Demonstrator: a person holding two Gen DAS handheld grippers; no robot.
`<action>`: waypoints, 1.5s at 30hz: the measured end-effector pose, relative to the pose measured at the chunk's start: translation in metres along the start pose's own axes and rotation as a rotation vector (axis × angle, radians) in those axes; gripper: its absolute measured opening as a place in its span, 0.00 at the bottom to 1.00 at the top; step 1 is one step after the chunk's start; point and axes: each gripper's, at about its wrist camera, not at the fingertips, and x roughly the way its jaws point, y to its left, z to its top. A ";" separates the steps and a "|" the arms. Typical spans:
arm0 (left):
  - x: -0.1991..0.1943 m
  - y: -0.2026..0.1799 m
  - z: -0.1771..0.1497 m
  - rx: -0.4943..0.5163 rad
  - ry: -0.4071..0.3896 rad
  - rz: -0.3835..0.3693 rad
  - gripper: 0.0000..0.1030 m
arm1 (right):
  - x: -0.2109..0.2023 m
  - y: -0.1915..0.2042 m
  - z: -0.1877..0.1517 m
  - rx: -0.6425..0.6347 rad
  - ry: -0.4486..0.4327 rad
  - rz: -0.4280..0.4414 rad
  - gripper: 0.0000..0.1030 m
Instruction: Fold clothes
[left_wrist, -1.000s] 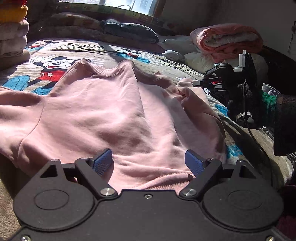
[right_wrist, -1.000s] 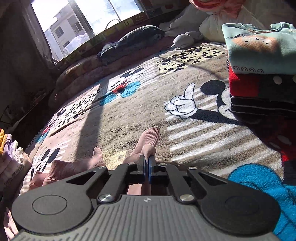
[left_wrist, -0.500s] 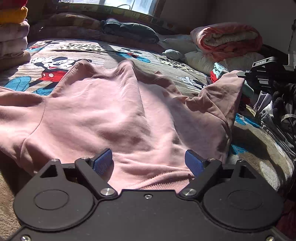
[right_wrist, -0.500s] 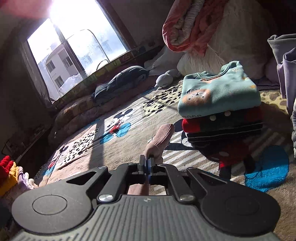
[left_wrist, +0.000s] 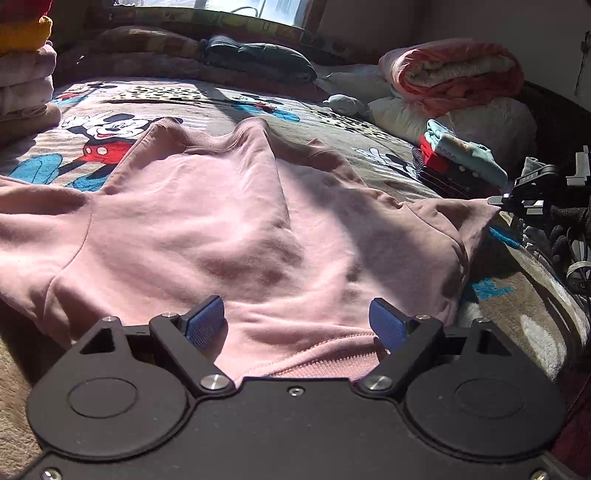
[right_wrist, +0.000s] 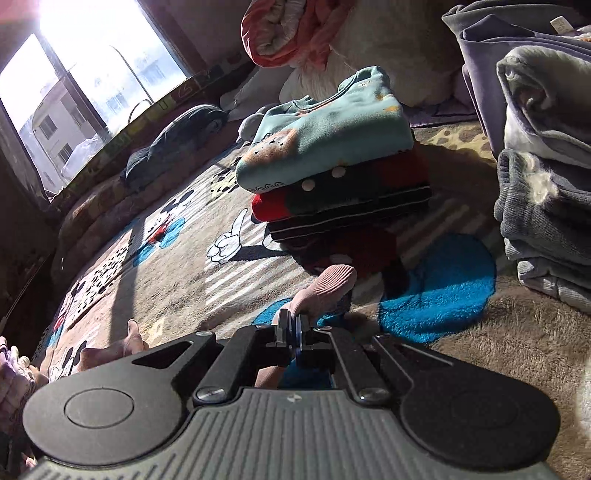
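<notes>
Across the centre of the left wrist view, the pink sweatshirt (left_wrist: 207, 229) is lying spread on the cartoon-print blanket (left_wrist: 110, 96), its collar pointing toward the top of the frame and its ribbed hem sitting at the bottom, right between my blue pads. I am holding my left gripper (left_wrist: 297, 325) wide apart over that hem, clamping nothing; I judge it is waiting there so it can pin or pick up the lower edge while the other side is being handled.

At the right edge of that same view, my right gripper (left_wrist: 524, 195) is pulling one sleeve outward, so the cloth is standing up in a taut peak instead of resting flat. Low in the centre of the right wrist view, the jaws of this gripper (right_wrist: 291, 328) are squeezed tight on the sleeve cuff (right_wrist: 328, 284), whose ribbed end is poking out beyond the fingertips. I am gripping at the cuff, I think, because it gives control of the whole sleeve, whether I am stretching it straight or bringing it over the body.

Toward the upper middle of the right wrist view, a stack of folded clothes (right_wrist: 332, 166) is sitting on the blanket, well apart from the sweatshirt, leaving room to work.
</notes>
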 end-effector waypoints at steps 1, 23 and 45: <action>0.000 0.000 0.000 0.003 0.001 0.001 0.84 | 0.003 -0.003 -0.001 0.002 0.007 -0.005 0.04; -0.042 -0.065 -0.014 0.387 -0.196 0.061 0.84 | 0.014 -0.053 -0.047 0.304 -0.027 0.177 0.49; 0.070 -0.211 -0.028 0.916 0.010 0.214 0.53 | 0.044 -0.079 -0.037 0.329 0.036 0.290 0.10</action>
